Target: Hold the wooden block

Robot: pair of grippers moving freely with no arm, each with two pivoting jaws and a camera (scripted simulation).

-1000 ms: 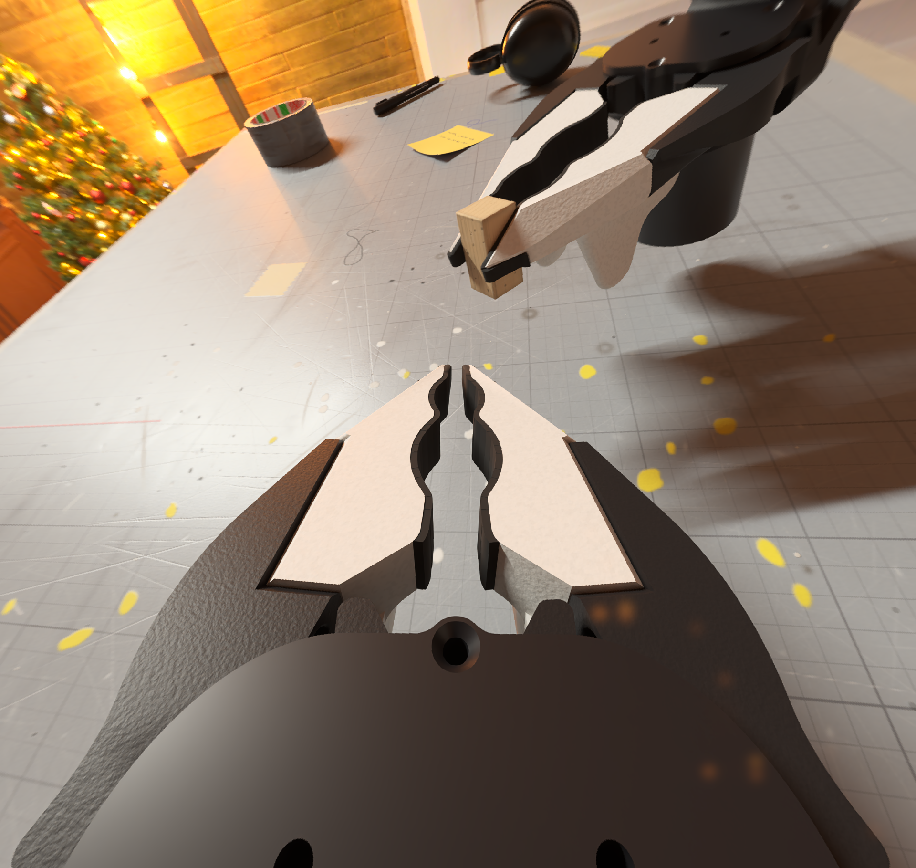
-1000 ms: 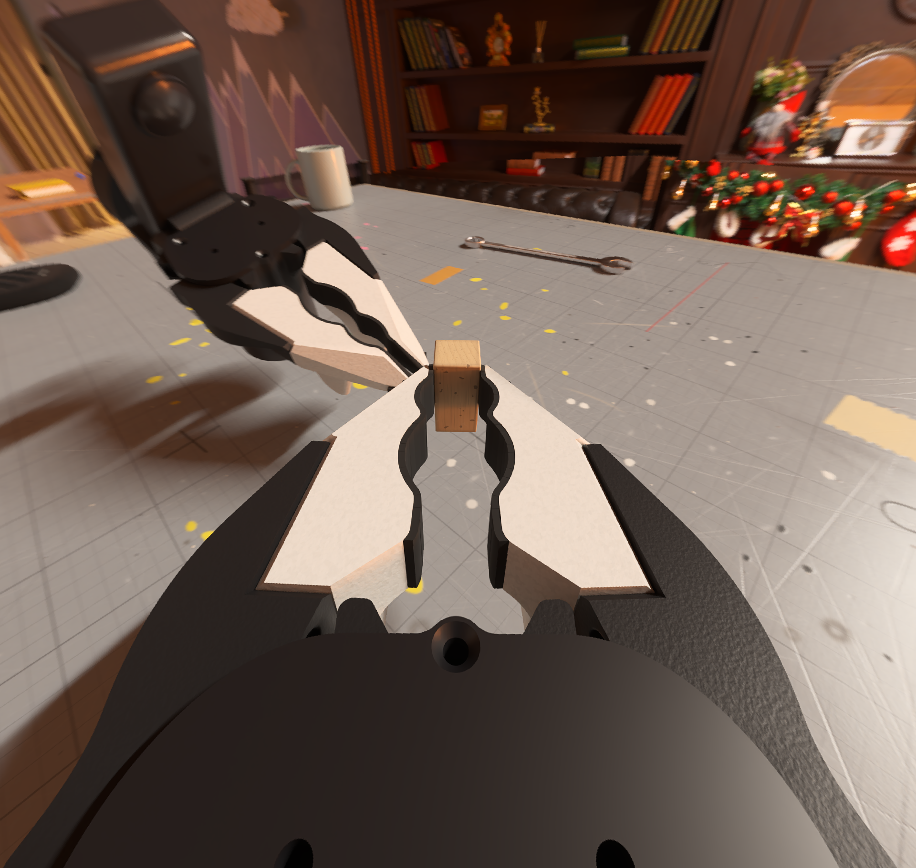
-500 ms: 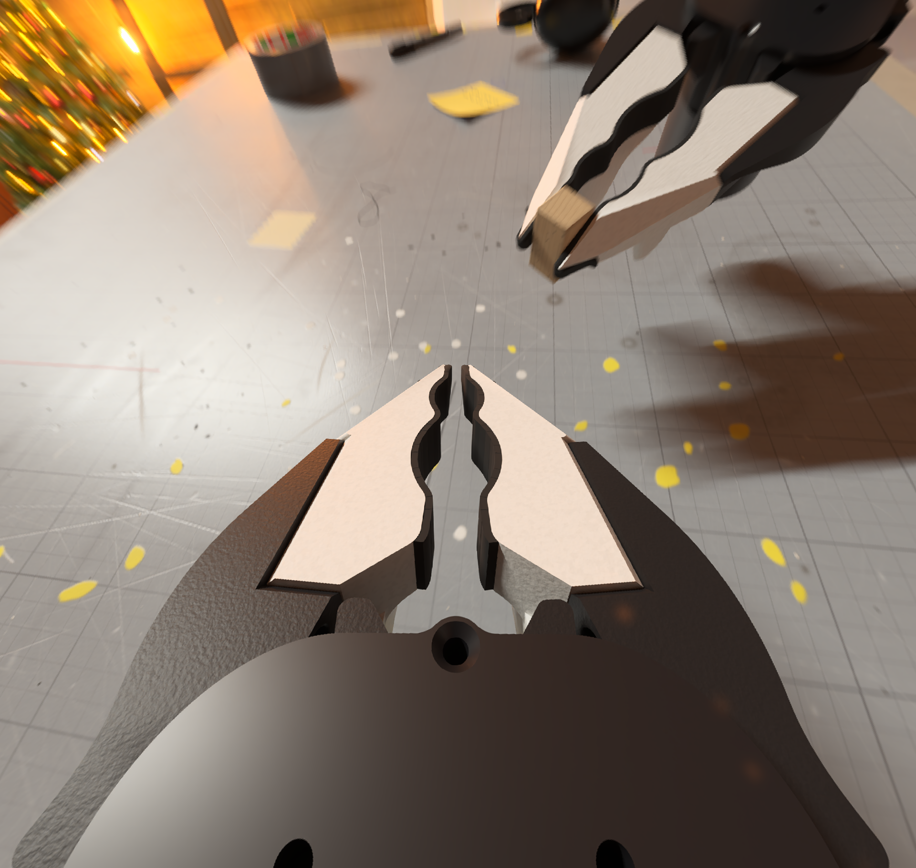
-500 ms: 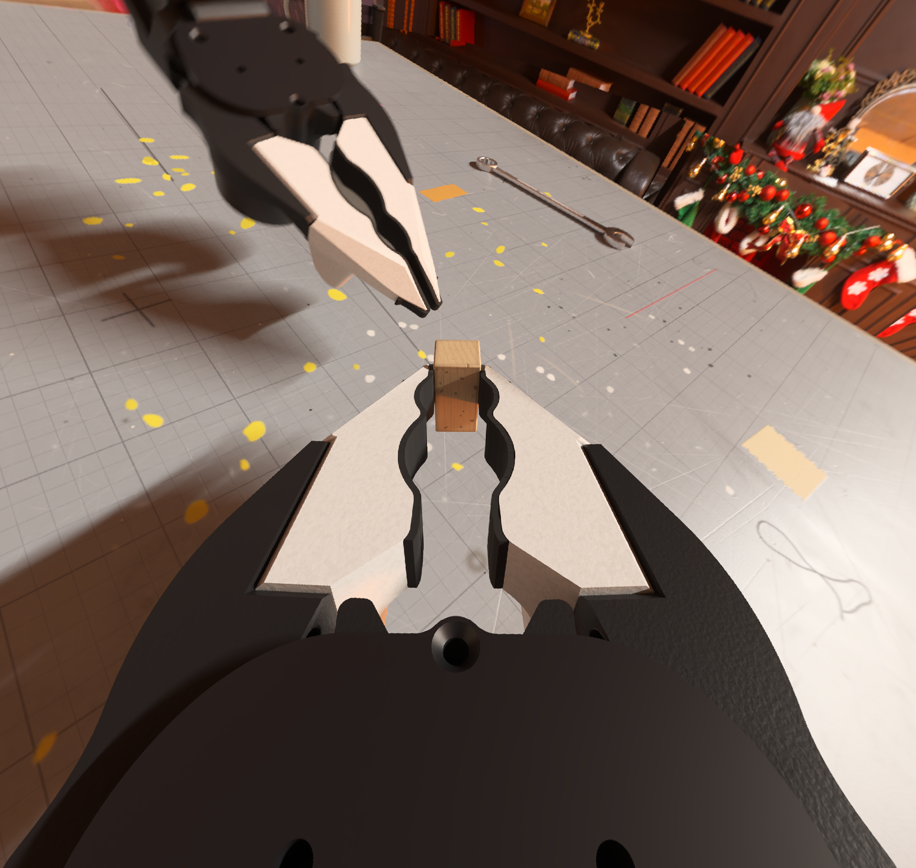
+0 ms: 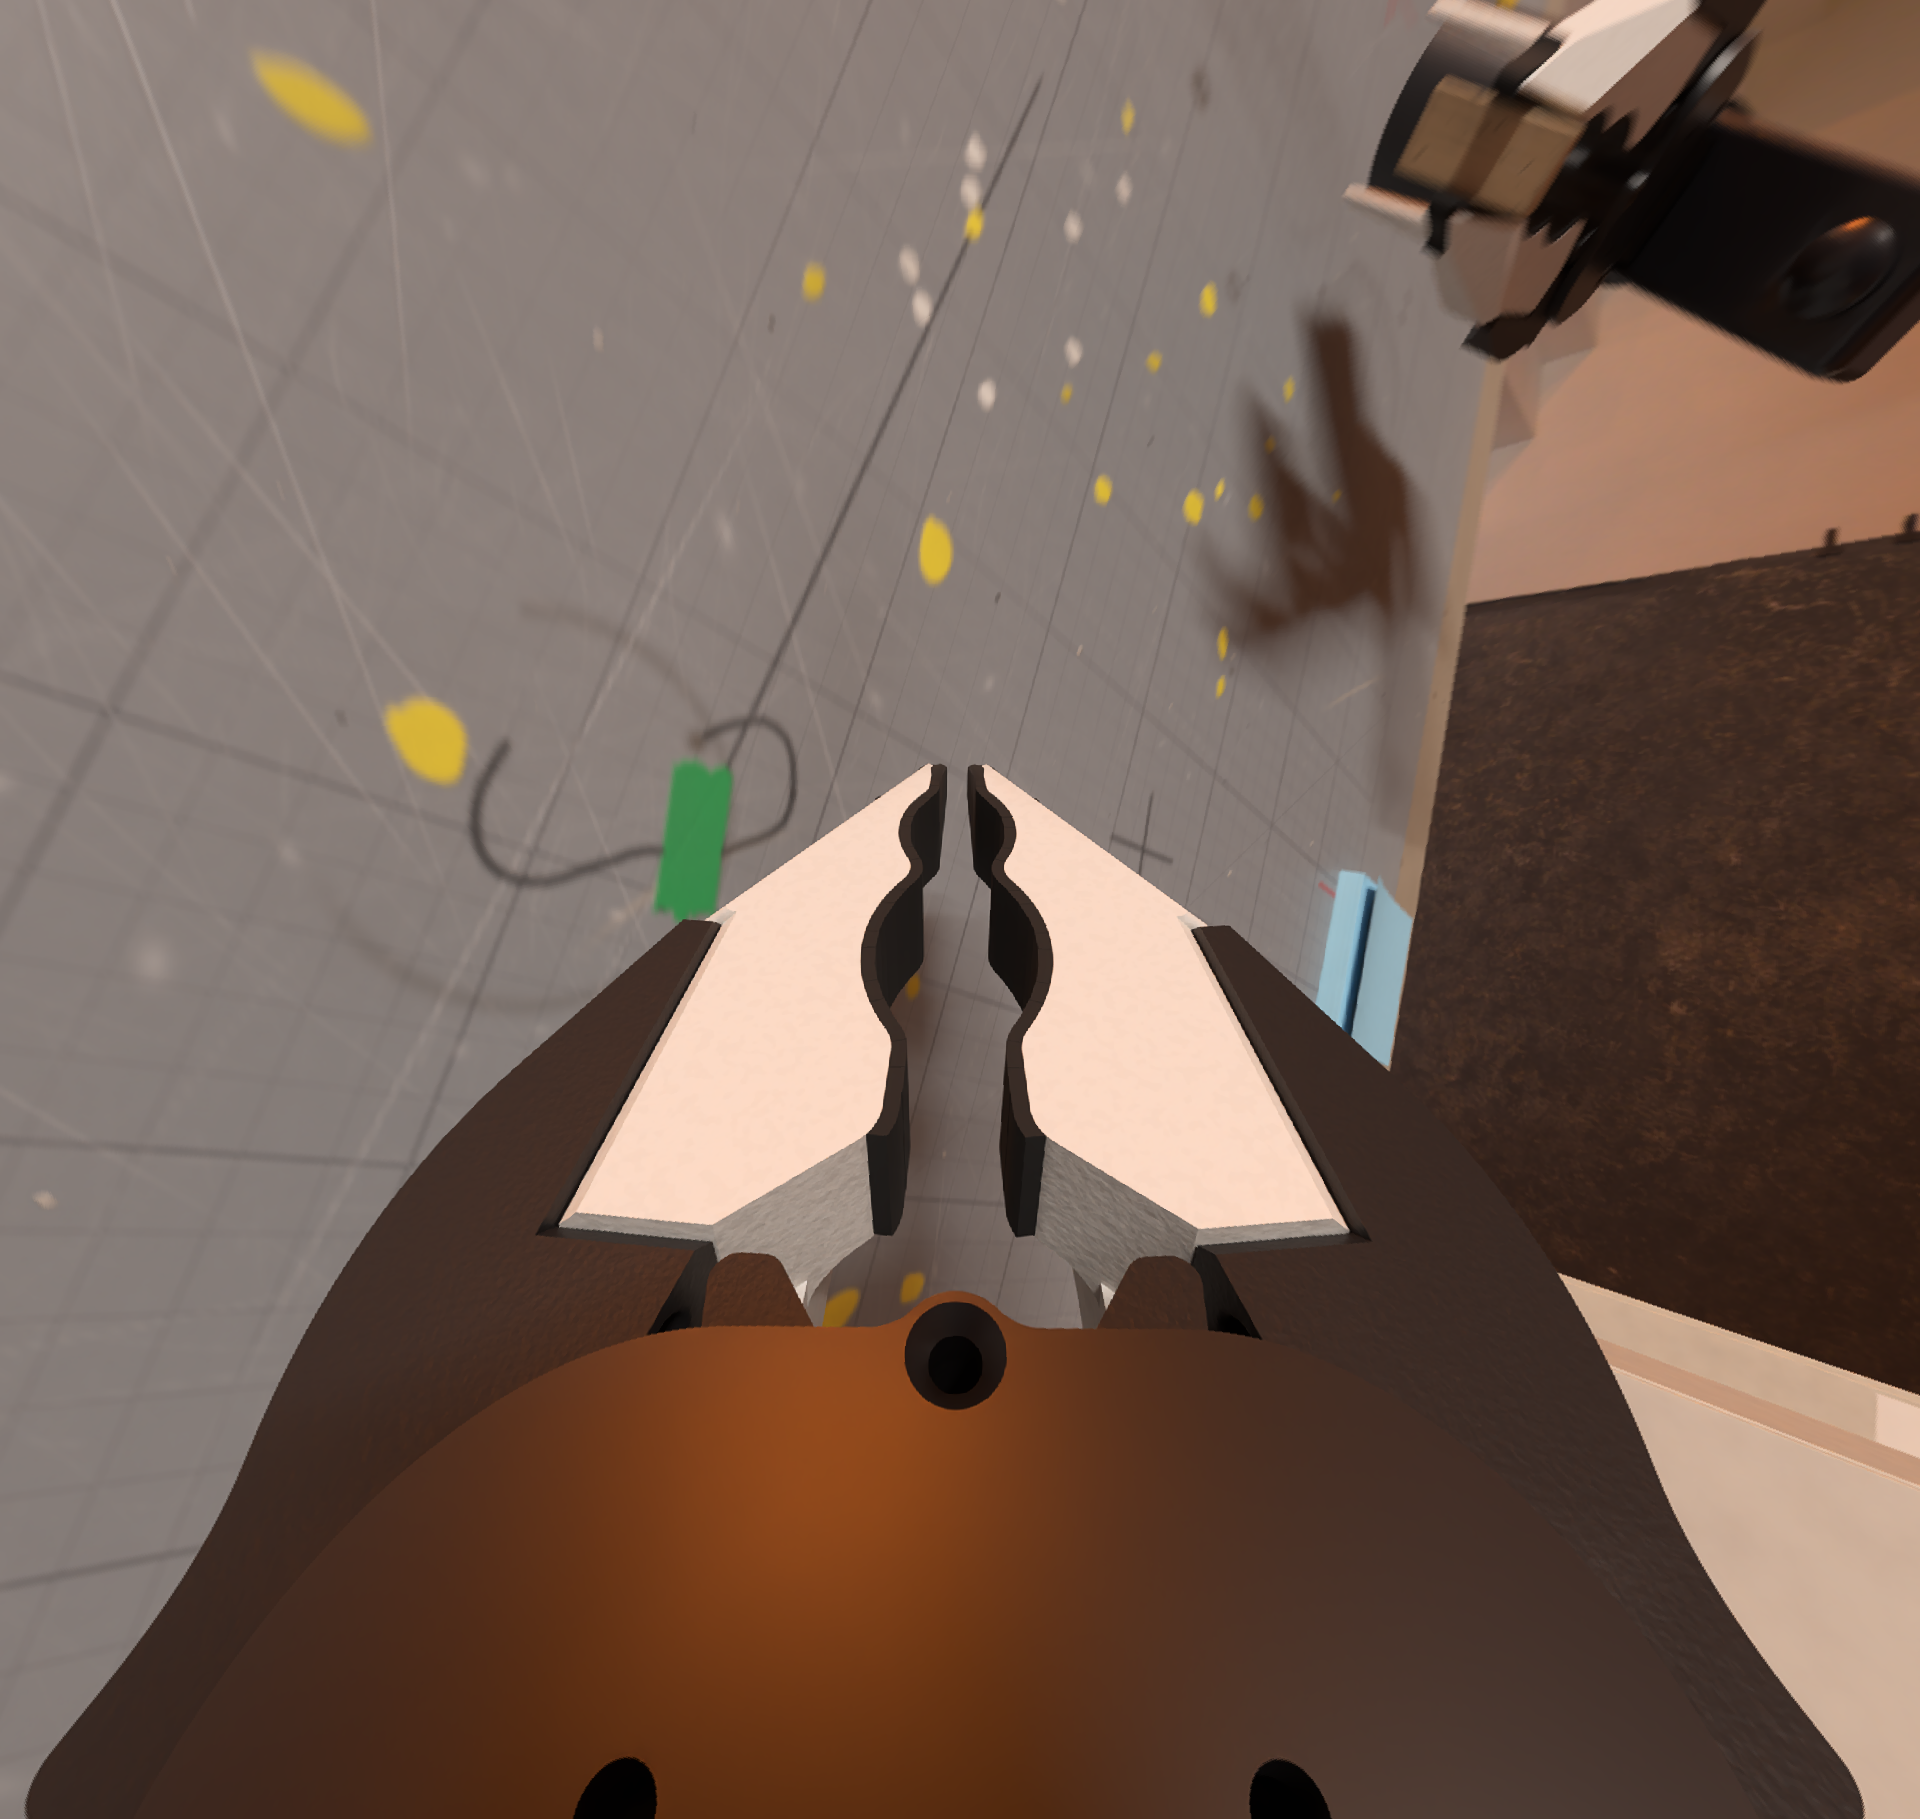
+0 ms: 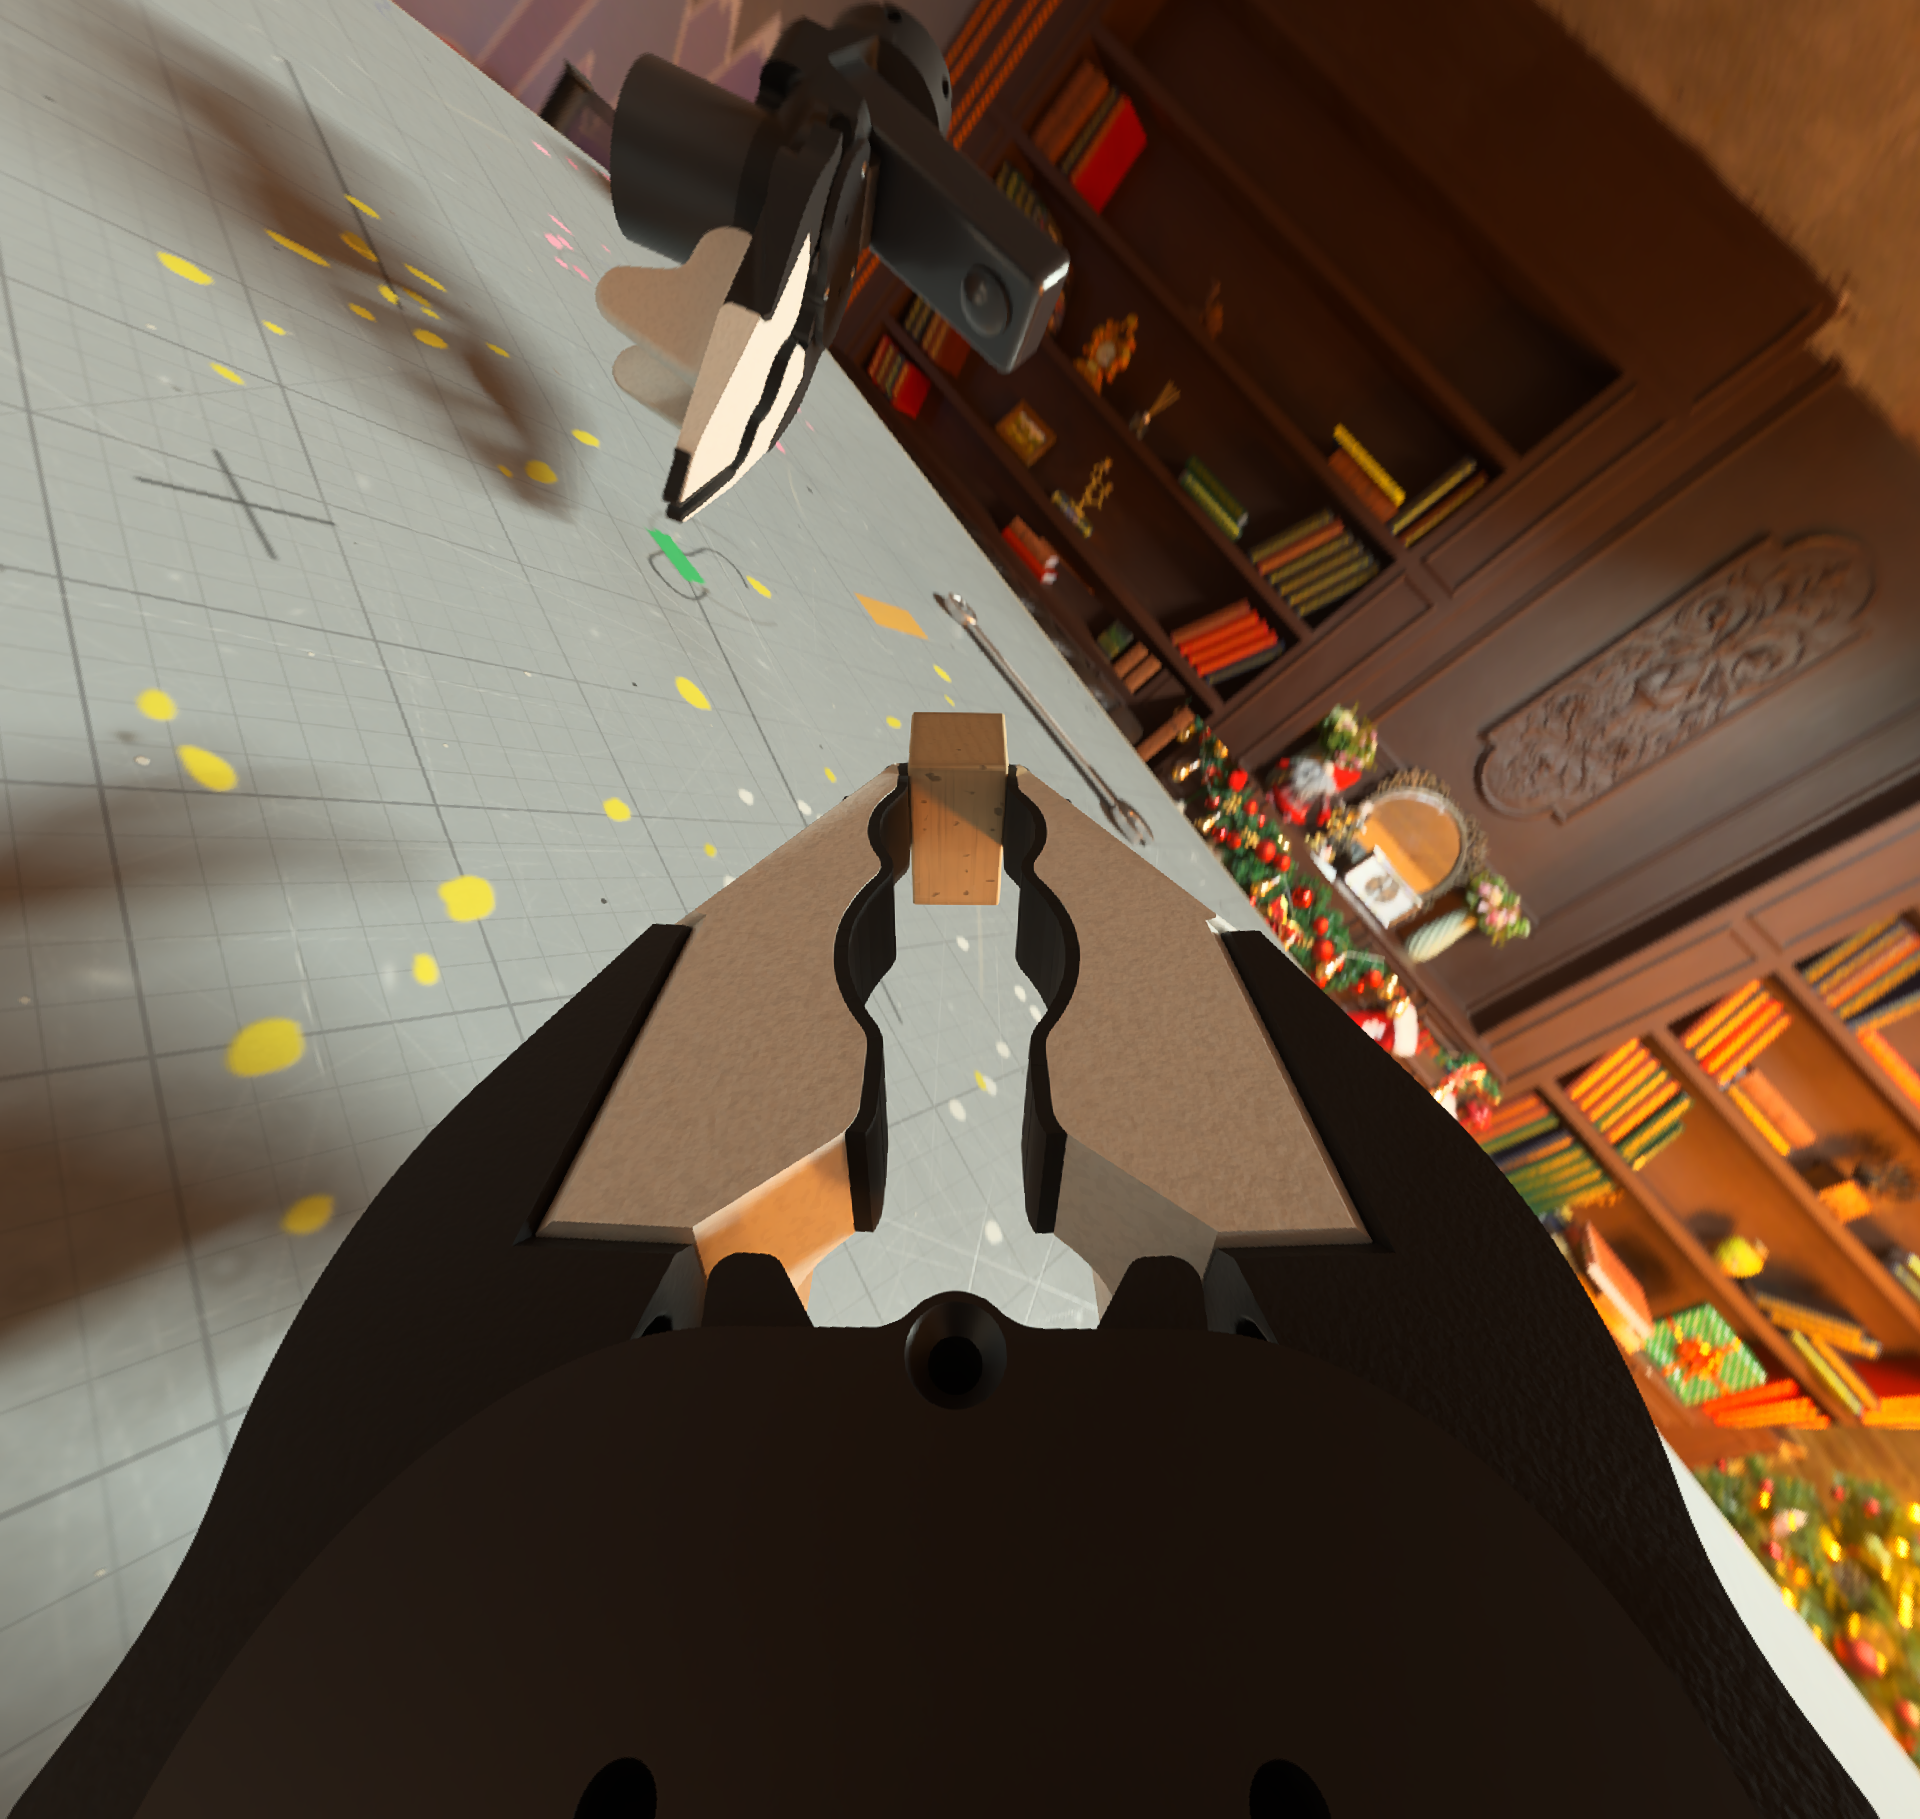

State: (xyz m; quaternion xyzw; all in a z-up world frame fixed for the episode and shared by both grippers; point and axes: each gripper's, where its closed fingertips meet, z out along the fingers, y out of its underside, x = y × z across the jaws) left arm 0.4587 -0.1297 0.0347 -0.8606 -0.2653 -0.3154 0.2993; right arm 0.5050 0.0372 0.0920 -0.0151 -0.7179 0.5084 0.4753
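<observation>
My right gripper (image 6: 956, 782) is shut on the wooden block (image 6: 956, 824), a small light-brown block held between the fingertips, above the grey mat. In the left wrist view the right gripper (image 5: 1475, 148) shows end-on at the top right with the block (image 5: 1470, 143) between its fingers. My left gripper (image 5: 956, 777) is shut and empty, its tips almost touching, tilted toward the mat. It also shows in the right wrist view (image 6: 681, 502), far ahead and to the left of the block, apart from it.
A grey gridded mat (image 5: 416, 419) with yellow and white specks covers the table. A green tape strip (image 5: 691, 839), a blue pad (image 5: 1361, 959) at the table edge, a wrench (image 6: 1039, 720) and an orange tag (image 6: 890, 616) lie on it. Bookshelves (image 6: 1351, 522) stand beyond.
Both grippers have swung and rolled hard, and both views are now tilted. The left gripper has moved away from the block. The right gripper stays shut on the block.
</observation>
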